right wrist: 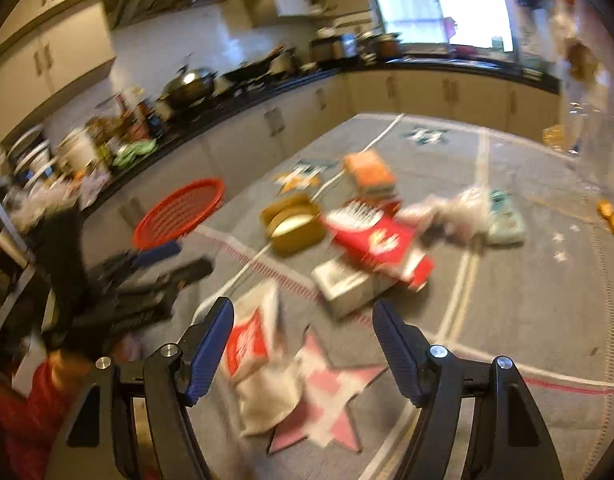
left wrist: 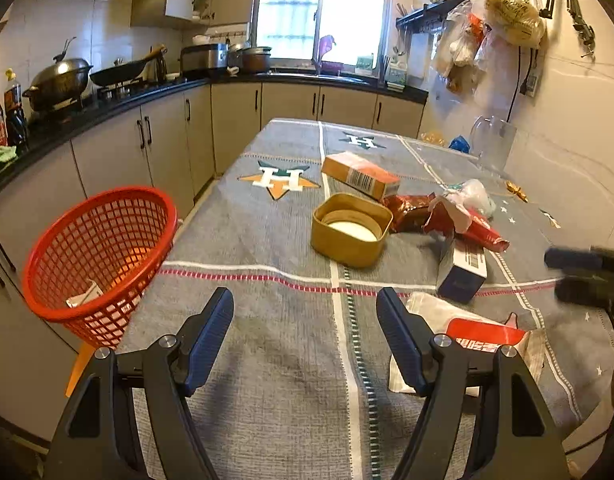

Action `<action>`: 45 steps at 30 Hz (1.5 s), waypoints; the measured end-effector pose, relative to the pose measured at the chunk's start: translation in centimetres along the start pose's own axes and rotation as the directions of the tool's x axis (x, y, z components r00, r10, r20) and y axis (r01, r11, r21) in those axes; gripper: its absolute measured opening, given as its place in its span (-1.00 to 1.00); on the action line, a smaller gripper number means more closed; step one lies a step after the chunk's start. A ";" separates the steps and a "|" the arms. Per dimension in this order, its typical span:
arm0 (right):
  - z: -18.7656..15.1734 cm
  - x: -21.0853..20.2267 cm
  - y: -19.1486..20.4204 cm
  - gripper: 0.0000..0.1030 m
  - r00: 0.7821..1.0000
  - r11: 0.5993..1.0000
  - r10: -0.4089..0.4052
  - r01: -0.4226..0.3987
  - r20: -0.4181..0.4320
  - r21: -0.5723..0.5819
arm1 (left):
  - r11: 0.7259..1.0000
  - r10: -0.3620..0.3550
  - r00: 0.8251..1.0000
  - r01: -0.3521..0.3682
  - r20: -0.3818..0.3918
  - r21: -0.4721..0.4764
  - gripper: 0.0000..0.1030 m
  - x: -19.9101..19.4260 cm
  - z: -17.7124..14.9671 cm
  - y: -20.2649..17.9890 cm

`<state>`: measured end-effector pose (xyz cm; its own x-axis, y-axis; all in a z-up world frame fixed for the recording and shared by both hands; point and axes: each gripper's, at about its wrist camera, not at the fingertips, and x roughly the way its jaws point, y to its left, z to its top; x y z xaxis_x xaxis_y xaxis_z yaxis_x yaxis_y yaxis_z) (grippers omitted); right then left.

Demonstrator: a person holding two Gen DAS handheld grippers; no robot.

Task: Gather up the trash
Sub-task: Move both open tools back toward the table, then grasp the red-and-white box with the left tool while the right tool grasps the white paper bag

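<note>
**Trash spread over the table, both grippers empty**

Trash lies ahead of my left gripper [left wrist: 305, 334], whose jaws stand wide apart with only bare grey tablecloth [left wrist: 267, 360] between them. From the left wrist view, a red mesh basket [left wrist: 101, 260] sits off to the gripper's left, at the table's edge, tipped toward me, with a scrap of white paper [left wrist: 83, 296] inside it. Straight beyond the fingertips rests a gold tin [left wrist: 351, 230], open side up. Past the tin lies an orange carton [left wrist: 361, 176], and to the right of both a crumpled red wrapper [left wrist: 411, 210] touches a torn red packet [left wrist: 479, 228]. A small blue-and-white box [left wrist: 463, 272] stands just ahead of the right finger, and a red-and-white pouch [left wrist: 487, 336] lies right beside that finger, partly hidden by it. My right gripper [left wrist: 587, 276] shows as a dark blur at the far right edge.

From the right wrist view, which is blurred, my right gripper [right wrist: 303, 340] is also wide open and grips nothing. The red-and-white pouch [right wrist: 259, 360] lies on the cloth between its fingers, nearer the left one; I cannot tell whether it touches. The white box [right wrist: 347, 284] and red packet [right wrist: 375, 240] sit just ahead, the gold tin [right wrist: 293, 226] and red basket [right wrist: 179, 212] farther left. My left gripper [right wrist: 175, 264] hangs to the left.
</note>
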<state>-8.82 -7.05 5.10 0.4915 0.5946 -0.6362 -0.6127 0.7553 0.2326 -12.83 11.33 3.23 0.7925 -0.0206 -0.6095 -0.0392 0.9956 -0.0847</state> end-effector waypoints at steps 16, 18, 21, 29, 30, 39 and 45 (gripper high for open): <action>-2.8 5.9 3.6 0.08 0.986 0.966 -0.057 0.015 -0.157 -0.258 | 0.997 -0.074 0.994 0.071 -0.080 -0.035 0.42 0.4 2.2 0.4; -2.9 5.0 2.6 0.04 0.989 0.975 -0.056 0.025 -0.134 -0.219 | 0.994 -0.103 0.991 0.101 -0.089 -0.036 0.41 0.5 2.7 -0.2; -3.0 2.6 0.6 0.04 0.995 0.989 -0.052 0.041 -0.079 -0.140 | 0.985 -0.171 0.980 0.169 -0.102 -0.030 0.41 0.5 3.5 -1.5; -3.8 -2.4 -3.7 0.04 0.993 0.993 -0.114 0.114 0.022 0.005 | 0.920 -0.384 0.909 0.362 -0.164 -0.150 0.41 2.8 6.3 -5.0; -3.9 -2.7 -3.9 0.04 0.993 0.993 -0.118 0.118 0.028 0.014 | 0.906 -0.412 0.895 0.382 -0.172 -0.180 0.38 3.4 6.6 -5.2; -4.9 -4.3 -5.7 0.05 0.991 0.991 -0.119 0.114 0.065 0.075 | 0.829 -0.524 0.816 0.424 -0.243 -0.365 -0.11 9.1 7.6 -5.4; -5.4 -4.4 -6.5 0.05 0.991 0.988 -0.113 0.104 0.073 0.110 | 0.816 -0.553 0.793 0.453 -0.256 -0.358 -0.34 10.3 7.7 -7.2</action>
<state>-10.33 -16.06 2.45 0.6016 0.5242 -0.6027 -0.4860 0.8390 0.2445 0.29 4.66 3.69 0.4943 -0.5898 -0.6386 0.1093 0.7709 -0.6275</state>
